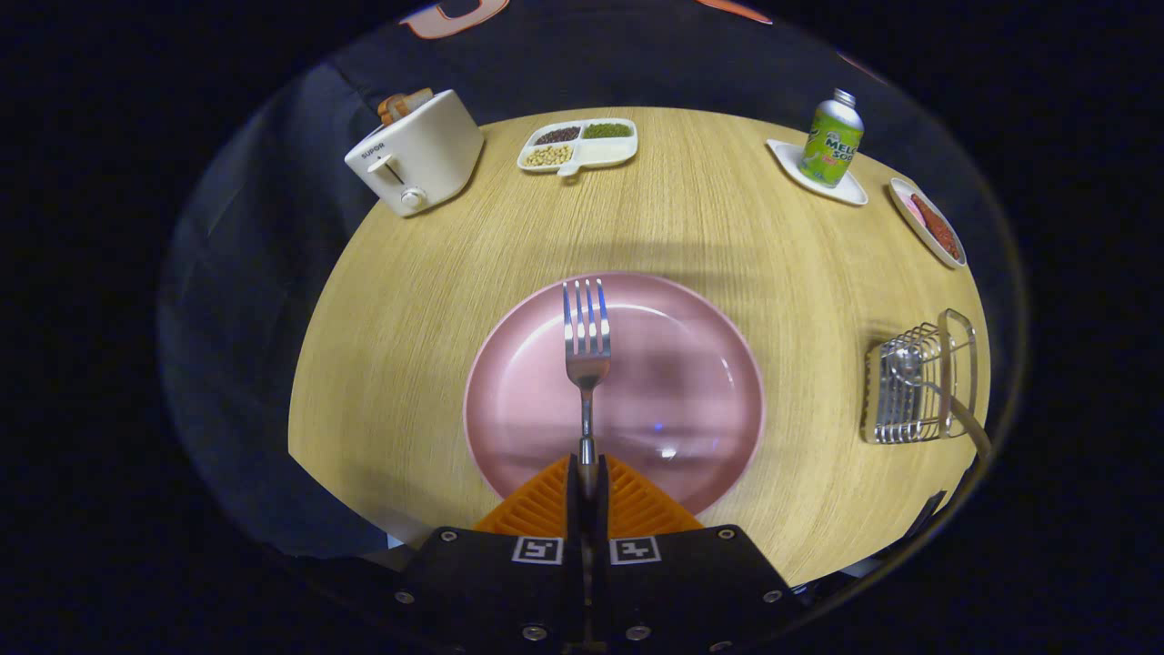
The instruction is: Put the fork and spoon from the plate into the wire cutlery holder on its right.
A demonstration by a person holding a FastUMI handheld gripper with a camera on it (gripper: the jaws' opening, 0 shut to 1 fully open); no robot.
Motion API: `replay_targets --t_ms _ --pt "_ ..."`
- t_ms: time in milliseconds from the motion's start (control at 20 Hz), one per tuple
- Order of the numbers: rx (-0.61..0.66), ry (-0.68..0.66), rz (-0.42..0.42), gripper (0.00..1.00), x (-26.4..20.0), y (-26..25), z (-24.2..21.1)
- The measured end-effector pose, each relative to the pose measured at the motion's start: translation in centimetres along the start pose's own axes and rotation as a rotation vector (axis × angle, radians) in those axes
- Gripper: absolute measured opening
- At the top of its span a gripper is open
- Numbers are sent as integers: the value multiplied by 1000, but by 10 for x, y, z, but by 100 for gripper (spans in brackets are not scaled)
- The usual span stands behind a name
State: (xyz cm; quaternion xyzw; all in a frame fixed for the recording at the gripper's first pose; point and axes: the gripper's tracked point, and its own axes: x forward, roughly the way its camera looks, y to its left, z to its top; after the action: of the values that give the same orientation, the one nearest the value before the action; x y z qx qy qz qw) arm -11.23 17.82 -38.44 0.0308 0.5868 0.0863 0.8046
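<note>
**Fork in the tool's grip above the plate, holder well off to the right**

The fork (587, 350) is clamped by its handle between the two fingers of the tool (587, 473), which are pressed together on it. The tines point straight ahead over the middle of the pink plate (509, 400). It looks like thin polished metal: stiff, light and smooth. I judge it could slide or swivel between the pads if swung fast, since the hold is near the handle's end and most of the length sticks out forward.

Going left to right across the wooden worktop (382, 364): a cream toaster (414, 150) stands at the far left edge. A divided snack dish (579, 146) lies far beyond the plate. A green can (832, 138) stands on a small white saucer (850, 193), with another small dish (928, 223) further right, by the edge. The wire cutlery holder (918, 382) sits near the right edge of the worktop, well apart from the plate. A metal utensil, probably the spoon (937, 391), seems to be in it already, its handle leaning out over the rim.

Between plate and holder the worktop is bare, so a sweep to the right meets nothing. The risks I see are the long tines catching the holder's wires or the utensil inside, and the holder's nearness to the worktop edge.
</note>
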Motion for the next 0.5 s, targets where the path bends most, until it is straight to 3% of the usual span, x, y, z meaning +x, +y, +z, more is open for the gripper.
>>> replay_targets --t_ms 200,500 --pt "54 -46 -27 4 -26 -35 7" --pt "153 -75 -133 4 -71 -121 -5"
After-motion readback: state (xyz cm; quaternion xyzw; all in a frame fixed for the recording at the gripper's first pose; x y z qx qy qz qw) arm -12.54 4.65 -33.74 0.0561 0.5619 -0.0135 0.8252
